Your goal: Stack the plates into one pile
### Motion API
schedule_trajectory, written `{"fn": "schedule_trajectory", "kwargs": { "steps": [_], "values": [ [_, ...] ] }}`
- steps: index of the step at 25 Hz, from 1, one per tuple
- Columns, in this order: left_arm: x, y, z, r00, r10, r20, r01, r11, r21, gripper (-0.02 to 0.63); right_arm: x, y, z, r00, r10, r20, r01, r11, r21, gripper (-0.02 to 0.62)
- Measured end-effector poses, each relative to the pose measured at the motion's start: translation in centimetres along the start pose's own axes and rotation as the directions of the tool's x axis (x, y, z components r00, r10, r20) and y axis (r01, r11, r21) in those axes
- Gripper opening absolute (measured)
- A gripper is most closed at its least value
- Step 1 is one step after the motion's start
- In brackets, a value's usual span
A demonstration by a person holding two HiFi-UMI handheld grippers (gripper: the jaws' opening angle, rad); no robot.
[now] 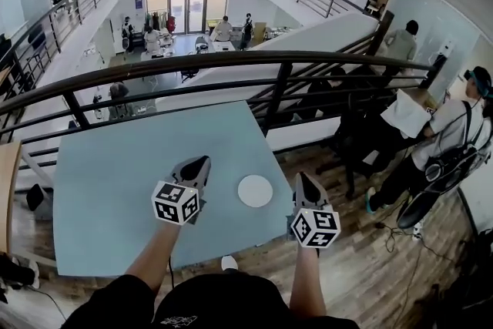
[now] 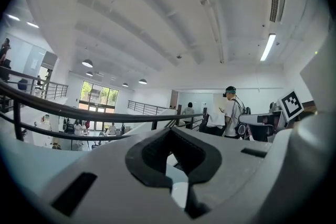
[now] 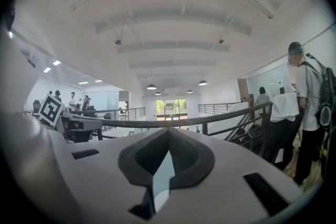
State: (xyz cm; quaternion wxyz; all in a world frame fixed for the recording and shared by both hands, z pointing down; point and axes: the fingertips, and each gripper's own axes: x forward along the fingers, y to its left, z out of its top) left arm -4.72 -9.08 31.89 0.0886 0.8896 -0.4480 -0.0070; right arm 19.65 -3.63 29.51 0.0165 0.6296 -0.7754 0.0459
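A white round plate (image 1: 255, 190) lies on the light blue table (image 1: 115, 189), near its front right part; from above I cannot tell whether it is one plate or a pile. My left gripper (image 1: 202, 161) hangs above the table just left of the plate, jaws together and empty. To the plate's right, at the table's right edge, my right gripper (image 1: 301, 176) is shut on nothing. In the left gripper view the left gripper (image 2: 169, 136) points level over the railing. The right gripper (image 3: 168, 135) also points level in its own view, pads closed together.
A dark metal railing (image 1: 231, 62) runs behind the table, with an open drop to a lower floor beyond. A person with a backpack (image 1: 454, 142) stands at the right by dark chairs (image 1: 362, 135). Wooden floor (image 1: 370, 266) lies right of the table.
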Motion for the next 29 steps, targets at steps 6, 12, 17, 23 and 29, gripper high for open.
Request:
{"fn": "schedule_trajectory", "kwargs": {
  "steps": [6,12,17,23,29],
  "values": [
    [0.3,-0.3,0.4,1.0,-0.003,0.011,0.003,1.0,0.01,0.008,-0.4,-0.4,0.1,1.0,-0.007,-0.002,0.007,1.0,-0.007,0.006],
    [0.1,-0.3,0.0,1.0,0.011,0.001,-0.011,0.999,0.032,0.008,0.0,0.1,-0.5,1.0,0.008,-0.015,-0.008,1.0,-0.004,0.006],
    [0.4,-0.2,-0.3,1.0,0.025,-0.002,-0.024,0.999,0.032,0.008,0.4,0.3,-0.8,0.999,0.027,-0.022,-0.028,1.0,-0.01,0.006],
    [0.1,0.0,-0.5,0.999,0.04,0.001,-0.04,0.998,0.039,0.008,0.5,0.5,-0.9,0.999,0.038,-0.028,-0.039,0.999,-0.027,0.006],
    [0.1,0.6,-0.1,0.999,0.042,0.013,-0.042,0.998,0.037,0.008,1.1,1.1,-0.6,0.999,0.042,-0.024,-0.044,0.998,-0.047,0.006]
  ]
}}
